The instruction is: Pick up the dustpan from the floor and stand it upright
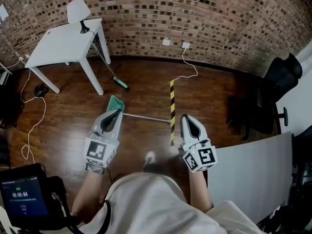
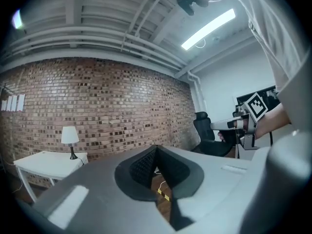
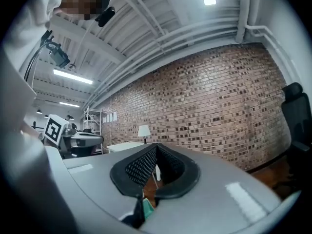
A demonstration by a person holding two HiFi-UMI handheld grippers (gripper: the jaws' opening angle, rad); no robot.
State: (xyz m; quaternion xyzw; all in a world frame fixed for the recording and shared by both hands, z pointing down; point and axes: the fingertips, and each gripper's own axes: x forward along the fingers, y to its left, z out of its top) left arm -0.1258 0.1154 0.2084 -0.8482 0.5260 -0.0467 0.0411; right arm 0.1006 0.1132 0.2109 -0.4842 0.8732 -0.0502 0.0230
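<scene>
**Both fingers shut, dustpan on the floor below**

The left gripper (image 1: 115,115) and the right gripper (image 1: 187,120) both point level, well above the floor. In each gripper view the fingers are pressed together with nothing between them: left (image 2: 156,149), right (image 3: 156,147).

The dustpan (image 1: 115,103) lies flat on the wooden floor. Its green pan shows just past the left fingertips. Its thin handle (image 1: 146,118) runs across toward the right fingertips and ends beside the striped tape (image 1: 171,101).

My worries from here:

- If I go down with the fingers closed, they would knock the handle aside instead of straddling it, so they must open first.
- The handle looks slim and round. A pinch near its far end would likely let the pan swing or let the handle twist in the pads.
- Once stood up with nothing to lean on, the dustpan may simply tip over again.
- The broom (image 1: 120,84), further out beyond the left fingers, could be clipped if I reach too far.
</scene>
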